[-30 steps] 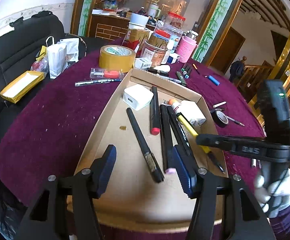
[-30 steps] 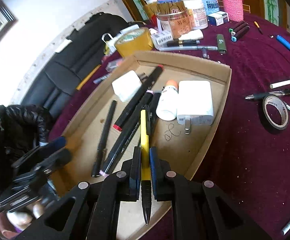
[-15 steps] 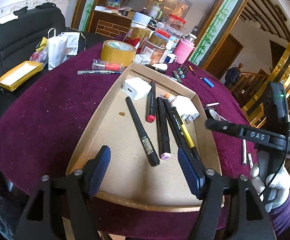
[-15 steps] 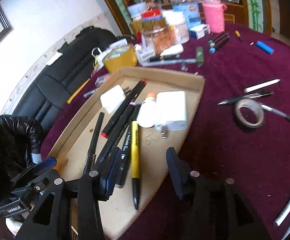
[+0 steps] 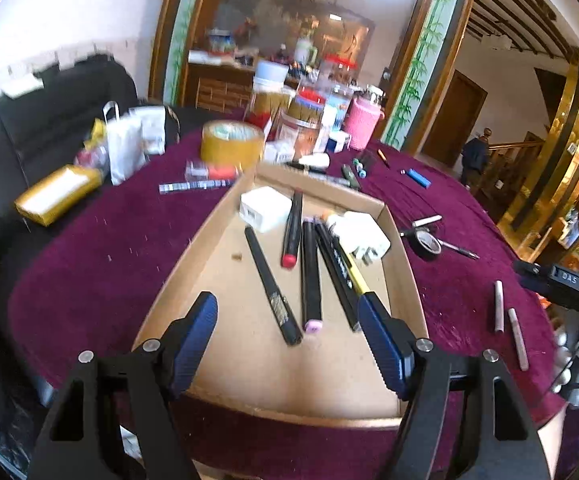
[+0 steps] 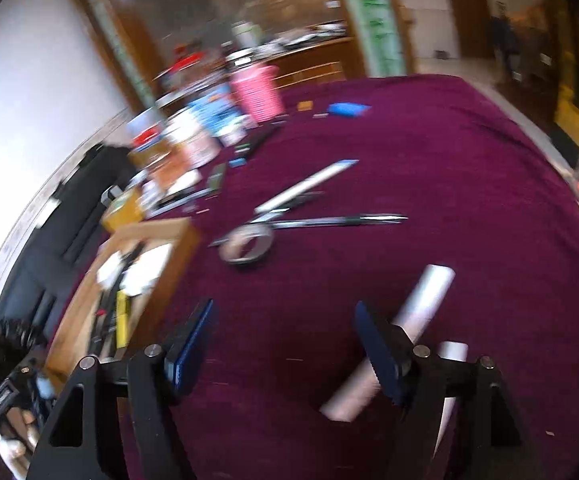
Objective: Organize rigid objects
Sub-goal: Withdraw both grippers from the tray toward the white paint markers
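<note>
A cardboard tray (image 5: 193,264) on the purple cloth holds several pens, a yellow pencil (image 5: 355,276), a white charger (image 5: 265,208) and a white adapter (image 5: 363,232). My left gripper (image 5: 287,336) is open and empty above the tray's near end. My right gripper (image 6: 285,344) is open and empty over bare cloth to the right of the tray (image 6: 177,236). A silver-pink stick (image 6: 405,328) lies under its right finger. A tape ring (image 6: 247,244), a black pen (image 6: 329,222) and a white stick (image 6: 309,186) lie beyond it.
Jars, a pink cup (image 5: 363,126) and a wide tape roll (image 5: 231,142) crowd the table's far side. Two thin sticks (image 5: 507,320) lie right of the tray. A black sofa with a yellow box (image 5: 55,194) stands at the left.
My right gripper let go of the yellow pencil in the tray, opened, and swung right over the cloth. My left gripper pulled back a little.
</note>
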Available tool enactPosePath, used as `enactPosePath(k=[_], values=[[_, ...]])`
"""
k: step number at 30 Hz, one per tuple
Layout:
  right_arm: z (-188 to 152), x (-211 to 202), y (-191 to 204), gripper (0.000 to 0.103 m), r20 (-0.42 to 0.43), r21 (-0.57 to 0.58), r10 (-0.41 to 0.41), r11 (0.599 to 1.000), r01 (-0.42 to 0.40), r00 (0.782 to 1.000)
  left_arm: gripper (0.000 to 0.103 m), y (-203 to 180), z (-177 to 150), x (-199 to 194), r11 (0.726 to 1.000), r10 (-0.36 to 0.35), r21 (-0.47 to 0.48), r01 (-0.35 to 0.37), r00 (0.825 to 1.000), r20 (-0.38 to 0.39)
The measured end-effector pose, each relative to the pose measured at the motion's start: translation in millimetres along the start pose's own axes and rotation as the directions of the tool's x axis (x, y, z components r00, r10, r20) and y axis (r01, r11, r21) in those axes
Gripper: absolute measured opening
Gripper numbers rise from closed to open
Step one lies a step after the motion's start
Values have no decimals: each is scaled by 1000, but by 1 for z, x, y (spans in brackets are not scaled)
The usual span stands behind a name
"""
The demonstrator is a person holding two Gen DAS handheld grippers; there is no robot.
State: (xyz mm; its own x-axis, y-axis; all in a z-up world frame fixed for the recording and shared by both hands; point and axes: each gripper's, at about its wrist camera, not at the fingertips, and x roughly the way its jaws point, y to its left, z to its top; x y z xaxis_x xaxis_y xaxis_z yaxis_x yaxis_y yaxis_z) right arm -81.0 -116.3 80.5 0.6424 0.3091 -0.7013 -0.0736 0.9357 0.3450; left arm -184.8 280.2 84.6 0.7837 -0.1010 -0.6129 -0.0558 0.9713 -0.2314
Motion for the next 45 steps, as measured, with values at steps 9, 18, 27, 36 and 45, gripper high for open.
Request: enactPosePath(k=[9, 18, 27, 36, 45], values=[[-14, -3, -65, 75, -10, 160, -14, 987, 16, 1000, 76, -40, -1, 19, 996, -50, 72, 55, 996, -80], [-24, 3, -68, 75, -3, 183, 1, 983, 0, 1000, 76, -72, 28, 111, 883, 296, 428, -191, 936, -192], [-25, -1, -74, 77, -4, 204, 4, 979, -3, 1000, 75, -89, 54, 174, 877, 328, 449, -170, 895, -302], [-7, -34, -76, 81, 131, 134, -118, 986, 100, 984, 76, -95, 63, 94, 949, 17, 311, 49, 979, -205], [23, -12, -135, 103, 220, 260, -282, 940, 222, 934, 87, -192, 18, 83, 861, -243, 362, 358, 914, -326]])
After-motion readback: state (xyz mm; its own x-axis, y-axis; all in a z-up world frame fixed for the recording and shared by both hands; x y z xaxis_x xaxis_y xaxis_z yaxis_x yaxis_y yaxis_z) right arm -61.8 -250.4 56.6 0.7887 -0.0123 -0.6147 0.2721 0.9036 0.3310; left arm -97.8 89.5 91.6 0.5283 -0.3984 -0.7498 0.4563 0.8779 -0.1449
